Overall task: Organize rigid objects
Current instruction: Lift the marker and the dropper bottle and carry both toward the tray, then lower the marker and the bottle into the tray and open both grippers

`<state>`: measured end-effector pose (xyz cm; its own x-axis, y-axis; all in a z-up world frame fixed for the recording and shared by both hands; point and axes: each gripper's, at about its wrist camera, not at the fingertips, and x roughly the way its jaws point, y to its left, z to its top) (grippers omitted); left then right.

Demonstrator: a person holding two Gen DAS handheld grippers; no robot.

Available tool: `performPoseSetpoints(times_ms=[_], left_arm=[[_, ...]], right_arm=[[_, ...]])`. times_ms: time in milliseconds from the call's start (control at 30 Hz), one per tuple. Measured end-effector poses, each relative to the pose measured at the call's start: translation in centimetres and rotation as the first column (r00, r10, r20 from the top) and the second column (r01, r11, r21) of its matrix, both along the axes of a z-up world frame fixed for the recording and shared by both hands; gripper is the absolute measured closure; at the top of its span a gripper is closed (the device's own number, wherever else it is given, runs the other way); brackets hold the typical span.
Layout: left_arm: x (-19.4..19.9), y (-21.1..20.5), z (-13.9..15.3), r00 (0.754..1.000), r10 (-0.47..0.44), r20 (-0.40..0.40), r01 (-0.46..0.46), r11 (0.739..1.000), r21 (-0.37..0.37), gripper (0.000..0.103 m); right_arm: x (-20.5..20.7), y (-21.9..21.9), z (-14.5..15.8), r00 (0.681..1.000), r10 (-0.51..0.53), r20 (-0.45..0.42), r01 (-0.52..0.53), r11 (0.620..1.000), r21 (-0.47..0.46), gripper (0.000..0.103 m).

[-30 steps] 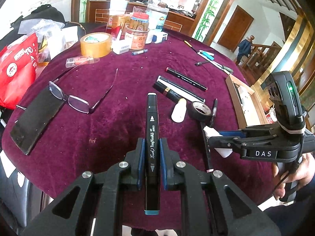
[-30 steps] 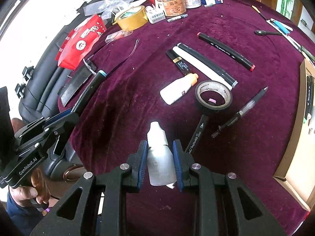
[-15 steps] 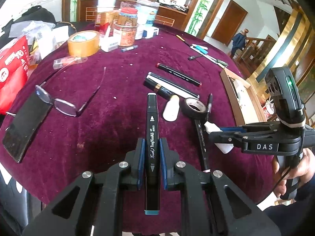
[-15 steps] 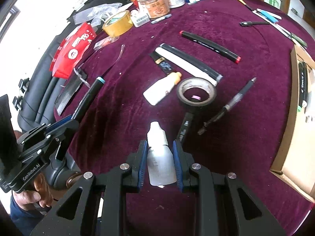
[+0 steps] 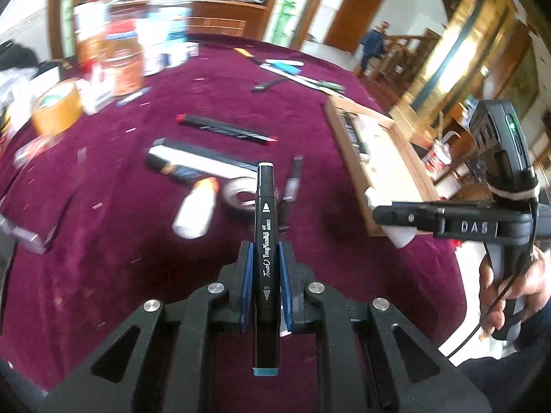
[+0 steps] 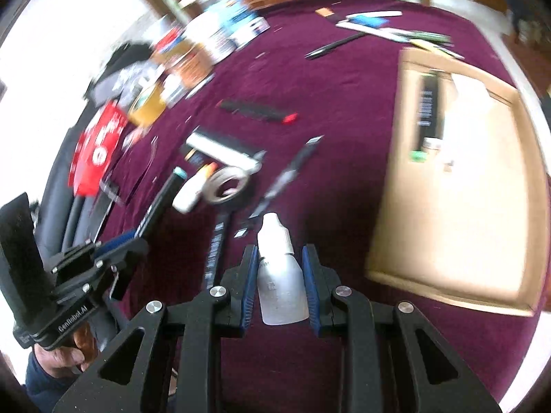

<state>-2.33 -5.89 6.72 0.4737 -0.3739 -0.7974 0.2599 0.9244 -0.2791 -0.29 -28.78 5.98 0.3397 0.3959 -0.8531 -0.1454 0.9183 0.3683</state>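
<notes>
Left wrist view: the left gripper (image 5: 265,285) has its blue-padded jaws clamped on one black art marker with a teal end cap (image 5: 265,251), held lengthwise above the round table draped in maroon velvet cloth (image 5: 103,241). The marker hides part of the roll of tape (image 5: 237,192) lying on the cloth behind it. At the right edge, the right gripper (image 5: 389,220) appears side-on, gripped by a hand (image 5: 516,289); only the two ends of its load show past the fingers.

Right wrist view: the right gripper (image 6: 279,275) has its jaws pressed against one small white squeeze bottle with a conical cap (image 6: 279,275), held nozzle-forward above the cloth, just beside the near left corner of the shallow wooden tray (image 6: 447,296). The tray's contents are motion-blurred; a dark marker-like bar (image 6: 428,110) and a small green-marked item can be made out, nothing more.

Loose on the cloth, countable despite blur: one black marker with red caps (image 5: 225,129), one white-and-black marker (image 5: 206,161), one white bottle with an orange cap (image 5: 196,213), one black pen (image 5: 292,179). The cluster of jars, boxes and a tan tape roll (image 5: 56,110) at the far left edge is too smeared to count. The thin pens at the far side (image 5: 296,75) merge together. One distant person (image 5: 372,44) stands in the doorway.
</notes>
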Motion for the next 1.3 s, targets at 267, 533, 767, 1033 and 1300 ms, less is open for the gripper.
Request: performPoseSetpoints(times_ms=[267, 533, 767, 1033, 1300], left_arm=[[2.1, -8.8, 1.5, 0.983, -0.182, 0.002, 0.182, 0.983, -0.017, 0.091], [4.9, -16.7, 1.3, 0.96, -0.276, -0.045, 0.273, 0.96, -0.061, 0.091], [8.1, -20.2, -1.5, 0.969, -0.21, -0.131, 0.201, 0.976, -0.08, 0.091], [8.7, -20.7, -3.5, 0.978, -0.142, -0.155, 0.138, 0.99, -0.035, 0.091], [9.0, -20.3, -5.0, 0.978, -0.104, -0.182, 0.101, 0.995, -0.021, 0.091]], right_arm=[[-0.5, -8.6, 0.7, 0.986, -0.168, 0.016, 0.168, 0.986, 0.016, 0.08], [0.7, -12.6, -0.1, 0.976, -0.219, 0.015, 0.219, 0.976, -0.005, 0.08], [2.4, -13.7, -2.6, 0.973, -0.23, -0.033, 0.23, 0.973, -0.005, 0.08], [3.5, -14.0, -4.4, 0.974, -0.211, -0.079, 0.212, 0.977, 0.0, 0.08], [4.3, -13.1, -5.1, 0.978, -0.189, -0.09, 0.189, 0.982, -0.019, 0.08]])
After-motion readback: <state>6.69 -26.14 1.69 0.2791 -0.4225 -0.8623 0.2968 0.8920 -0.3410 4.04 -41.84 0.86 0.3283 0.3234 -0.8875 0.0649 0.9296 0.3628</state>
